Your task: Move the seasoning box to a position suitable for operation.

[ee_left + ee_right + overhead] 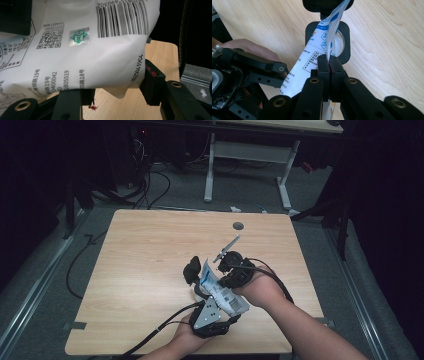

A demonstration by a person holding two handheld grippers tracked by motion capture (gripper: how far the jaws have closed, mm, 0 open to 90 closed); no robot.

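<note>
I had a white printed pouch (pixel 220 292) held clear of the worktop (pixel 145 265) between both grippers, near the front edge and a little right of centre. My right gripper (pixel 329 65) had its jaws pressed fully together on a thin edge of the pouch, the film pinched flat between the pads. My left gripper (pixel 117 87) stood roughly half open with the pouch's bulging body between its jaws; the film reached the right-hand pad, but I could not tell whether the pads truly pressed on it or merely cradled it.

From above, the pouch's long axis ran diagonally, from the left gripper (pixel 212 317) near the front edge up and back toward the right gripper (pixel 232 270). Both grippers were on it, at opposite ends. I judged that any next pull or tear would turn on that line: the two hands would have to work against each other along or across it.

The left gripper view gave me the pouch's back panel close up, with a barcode (pixel 122 18), a QR code (pixel 50 38) and a green hologram sticker (pixel 79 37). The right gripper view instead showed the pinched seam edge-on, blue print on the pouch (pixel 317 50), and the left gripper's black body beyond it. The high view alone showed the bare worktop around the work.
</note>
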